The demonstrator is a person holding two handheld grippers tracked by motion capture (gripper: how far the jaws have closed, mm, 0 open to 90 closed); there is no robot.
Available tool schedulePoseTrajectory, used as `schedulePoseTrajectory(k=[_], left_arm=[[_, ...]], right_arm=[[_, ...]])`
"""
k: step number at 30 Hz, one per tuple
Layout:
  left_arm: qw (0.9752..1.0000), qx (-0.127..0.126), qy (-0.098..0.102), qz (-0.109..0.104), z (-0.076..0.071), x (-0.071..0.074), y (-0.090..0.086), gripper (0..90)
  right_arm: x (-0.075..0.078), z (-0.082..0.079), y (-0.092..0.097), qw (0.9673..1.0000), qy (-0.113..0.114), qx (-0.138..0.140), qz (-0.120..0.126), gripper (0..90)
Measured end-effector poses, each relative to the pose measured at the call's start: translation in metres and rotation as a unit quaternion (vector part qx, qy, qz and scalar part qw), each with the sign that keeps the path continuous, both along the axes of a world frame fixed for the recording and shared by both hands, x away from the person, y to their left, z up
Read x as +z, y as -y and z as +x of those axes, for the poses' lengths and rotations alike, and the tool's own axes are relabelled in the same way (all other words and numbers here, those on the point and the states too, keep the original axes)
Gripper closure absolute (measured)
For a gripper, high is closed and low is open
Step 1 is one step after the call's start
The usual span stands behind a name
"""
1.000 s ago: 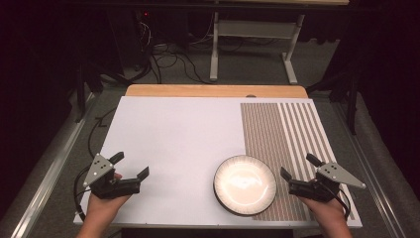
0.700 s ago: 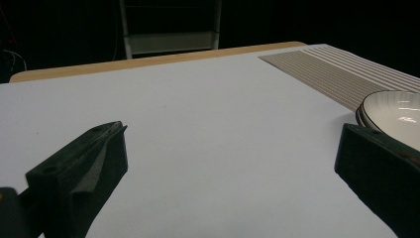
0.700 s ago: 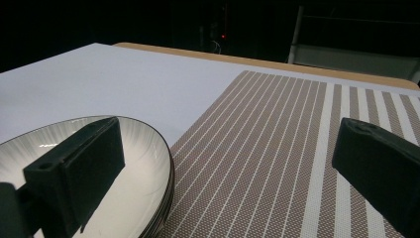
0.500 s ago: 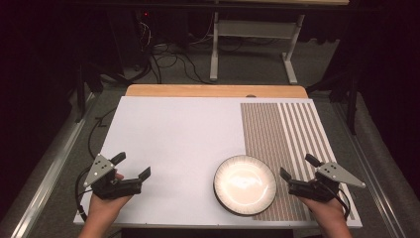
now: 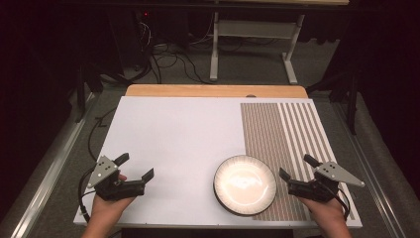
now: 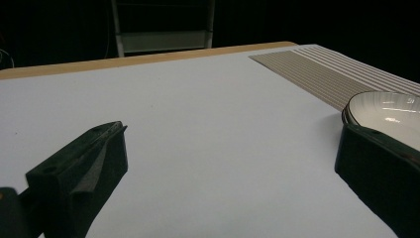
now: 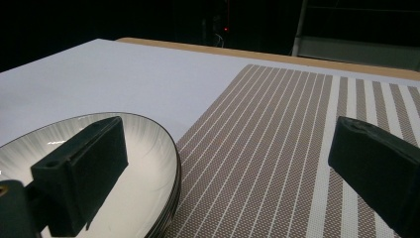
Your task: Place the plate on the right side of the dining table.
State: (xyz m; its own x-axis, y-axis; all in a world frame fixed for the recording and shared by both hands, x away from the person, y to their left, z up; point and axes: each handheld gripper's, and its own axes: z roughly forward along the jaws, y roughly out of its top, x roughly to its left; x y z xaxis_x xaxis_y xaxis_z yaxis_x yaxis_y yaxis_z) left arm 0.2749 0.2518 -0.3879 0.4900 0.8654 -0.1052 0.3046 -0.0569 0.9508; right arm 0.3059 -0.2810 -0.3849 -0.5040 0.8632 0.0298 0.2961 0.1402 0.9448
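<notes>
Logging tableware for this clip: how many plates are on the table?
1. The plate sits near the front edge, partly on the striped mat; rim lines hint at others stacked beneath.

Both tongs, left (image 5: 132, 167) and right (image 5: 299, 168), have black jaws, grey three-cornered top plates and trailing black cables.

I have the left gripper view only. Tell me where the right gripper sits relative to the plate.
Observer: In the high view the right gripper rests just right of the plate, over the striped placemat, with a small gap between them.
Operator: Report its fingers.
Observer: They stand wide apart with nothing between them; the right gripper view shows one of the fingers in front of the plate's rim.
Operator: Say how the plate sits on the mat.
Observer: It straddles the placemat's left edge, partly on the white table.
</notes>
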Motion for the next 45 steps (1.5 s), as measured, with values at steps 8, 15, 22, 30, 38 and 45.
schedulePoseTrajectory(k=[8,15,22,30,38,45], left_arm=[[0.9999,-0.009,0.001,0.005,-0.0012,0.0008,0.0049,0.5],[0.9999,-0.011,0.000,0.008,-0.0009,0.0002,0.0060,0.6],[0.9998,-0.014,-0.001,0.012,-0.0006,0.0000,0.0070,0.5],[0.9997,-0.018,-0.003,0.015,-0.0003,-0.0002,0.0082,0.5],[0.9997,-0.020,-0.004,0.015,-0.0001,0.0000,0.0081,0.6],[0.9997,-0.023,-0.002,0.012,-0.0010,0.0020,0.0087,0.5]], right_arm=[[0.0003,-0.0009,-0.0021,1.0000,-0.006,0.003,-0.004,9.5],[0.0011,-0.0015,-0.0034,0.9996,-0.019,0.006,-0.018,26.3],[0.0015,-0.0022,-0.0061,0.9987,-0.031,0.018,-0.036,40.7],[0.0013,-0.0015,-0.0060,0.9970,-0.053,0.031,-0.048,55.8],[0.0006,-0.0005,-0.0077,0.9937,-0.072,0.054,-0.067,67.3],[0.0005,0.0013,-0.0083,0.9911,-0.089,0.072,-0.068,73.4]])
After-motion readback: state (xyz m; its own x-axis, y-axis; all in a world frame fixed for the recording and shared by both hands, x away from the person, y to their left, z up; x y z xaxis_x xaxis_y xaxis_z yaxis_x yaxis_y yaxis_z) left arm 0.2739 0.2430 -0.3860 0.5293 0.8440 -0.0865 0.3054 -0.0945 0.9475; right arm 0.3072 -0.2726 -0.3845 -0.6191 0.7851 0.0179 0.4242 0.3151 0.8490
